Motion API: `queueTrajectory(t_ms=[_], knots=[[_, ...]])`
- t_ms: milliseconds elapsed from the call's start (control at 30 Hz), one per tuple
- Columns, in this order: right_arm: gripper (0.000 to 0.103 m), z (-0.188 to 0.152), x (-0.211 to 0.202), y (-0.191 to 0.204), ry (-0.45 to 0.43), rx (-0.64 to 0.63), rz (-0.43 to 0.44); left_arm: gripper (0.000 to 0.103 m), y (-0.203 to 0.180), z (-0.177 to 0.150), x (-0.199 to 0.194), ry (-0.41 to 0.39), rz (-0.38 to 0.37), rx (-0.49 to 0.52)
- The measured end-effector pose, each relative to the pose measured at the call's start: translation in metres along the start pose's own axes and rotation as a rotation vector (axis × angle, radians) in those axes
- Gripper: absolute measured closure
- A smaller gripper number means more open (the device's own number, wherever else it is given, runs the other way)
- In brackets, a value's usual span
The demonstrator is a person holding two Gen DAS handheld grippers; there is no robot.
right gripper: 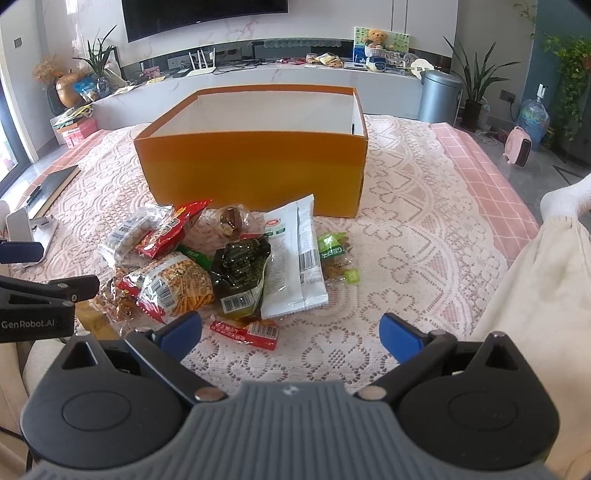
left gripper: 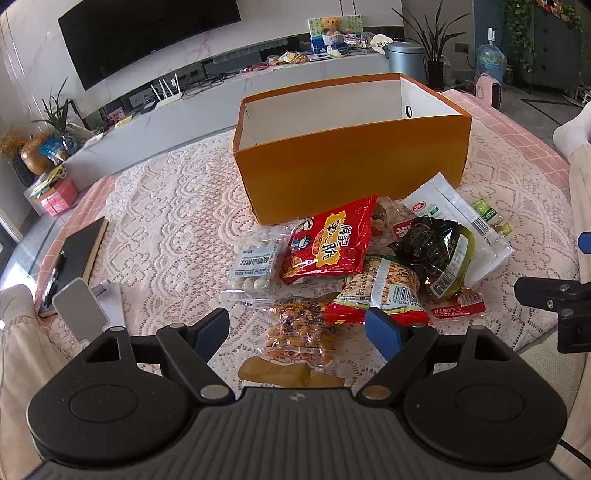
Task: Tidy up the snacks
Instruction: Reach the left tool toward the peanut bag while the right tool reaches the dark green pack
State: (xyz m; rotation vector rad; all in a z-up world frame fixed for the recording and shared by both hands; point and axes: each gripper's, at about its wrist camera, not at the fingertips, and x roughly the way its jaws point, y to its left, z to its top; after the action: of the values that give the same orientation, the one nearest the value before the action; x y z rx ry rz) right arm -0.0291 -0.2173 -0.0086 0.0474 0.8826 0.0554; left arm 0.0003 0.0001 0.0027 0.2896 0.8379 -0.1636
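Left gripper (left gripper: 297,332), spread (empty), hovers just before the snack pile (left gripper: 369,258).

Premises: a home living room. A wall-mounted television (right gripper: 205,13) hangs at 12 o'clock above a low marble media console (right gripper: 258,79) carrying a router (right gripper: 201,66) and teddy bear (right gripper: 376,37); houseplants (right gripper: 474,79) stand at 2 o'clock, and a lace tablecloth (right gripper: 406,229) covers the table.
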Motion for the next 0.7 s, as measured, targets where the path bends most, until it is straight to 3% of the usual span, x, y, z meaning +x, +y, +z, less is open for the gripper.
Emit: queueTrajectory(t_ms=[200, 400, 500, 533, 567, 600, 633, 700], knots=[[0.004, -0.0004, -0.0002, 0.0, -0.013, -0.018, -0.014, 0.006, 0.0038, 0.0007, -0.0027, -0.003, -0.059, -0.045], [0.004, -0.0013, -0.0003, 0.0001, -0.022, -0.023, -0.011, 0.009, 0.0035, -0.0002, -0.0055, -0.006, -0.097, -0.023], [0.004, -0.0015, -0.0011, -0.001, -0.001, -0.019, -0.004, 0.013, 0.0029, 0.0004, -0.0071, -0.053, -0.149, -0.021], [0.004, -0.0019, -0.0013, -0.0013, -0.007, -0.016, 0.001, 0.015, 0.0017, 0.0, -0.009, -0.125, -0.16, -0.024], [0.005, -0.0021, -0.0011, -0.0016, -0.015, -0.015, 0.006, 0.016, 0.0012, 0.0003, -0.0093, -0.14, -0.174, -0.024], [0.013, -0.0023, -0.0006, -0.0021, -0.022, -0.015, 0.01, 0.023, -0.0005, 0.0006, -0.0091, -0.155, -0.185, -0.009], [0.019, -0.0024, 0.0, -0.0024, -0.029, -0.015, 0.014, 0.026, -0.0025, 0.0016, -0.0071, -0.132, -0.196, 0.013], [0.021, -0.0025, 0.0029, -0.0034, -0.034, -0.019, 0.022, 0.03, -0.0057, 0.0025, -0.0024, -0.095, -0.213, 0.049]])
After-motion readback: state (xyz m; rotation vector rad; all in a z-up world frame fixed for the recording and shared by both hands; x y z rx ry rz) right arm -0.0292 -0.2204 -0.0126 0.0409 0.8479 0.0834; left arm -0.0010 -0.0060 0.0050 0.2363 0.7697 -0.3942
